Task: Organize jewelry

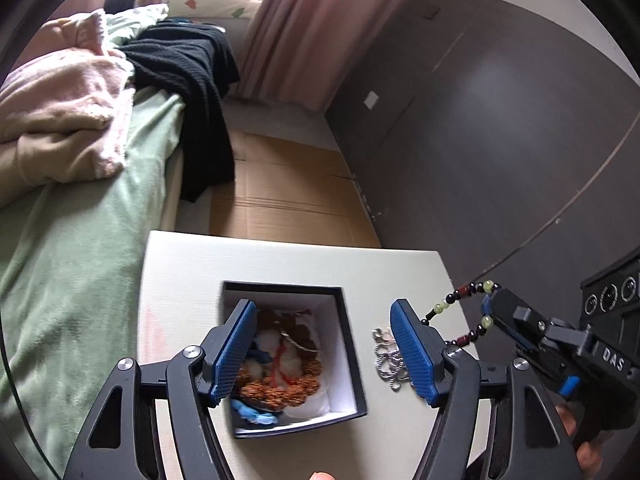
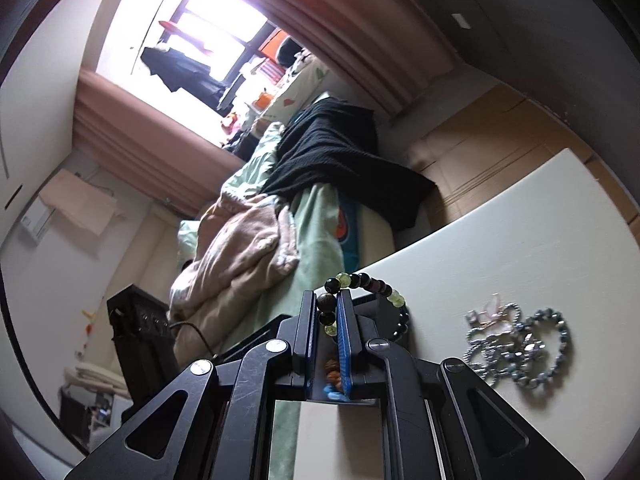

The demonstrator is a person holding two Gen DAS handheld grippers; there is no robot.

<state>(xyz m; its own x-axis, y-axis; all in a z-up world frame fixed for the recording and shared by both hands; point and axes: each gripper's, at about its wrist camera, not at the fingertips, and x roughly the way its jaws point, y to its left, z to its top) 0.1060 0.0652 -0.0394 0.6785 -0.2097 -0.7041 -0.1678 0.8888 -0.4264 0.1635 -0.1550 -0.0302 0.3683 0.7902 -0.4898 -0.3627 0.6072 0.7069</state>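
A black box [image 1: 352,344] with a white lining stands open on the white table [image 1: 280,264]. It holds brown beaded jewelry [image 1: 280,388] and blue pieces. My left gripper [image 1: 324,344] is open and empty, its jaws spread over the box's right half. My right gripper [image 2: 327,320] is shut on a bracelet of dark and pale green beads [image 2: 372,288], held above the table right of the box; the bracelet also shows in the left wrist view [image 1: 460,304]. Silver chains and a grey bead bracelet [image 2: 520,344] lie on the table, also seen in the left wrist view [image 1: 390,360].
A bed with a green sheet [image 1: 80,260], a pink blanket [image 1: 60,112] and a black garment [image 1: 192,92] lies left of the table. Cardboard [image 1: 288,192] covers the floor beyond. A dark wall [image 1: 500,140] runs on the right. A black device [image 1: 612,292] sits at far right.
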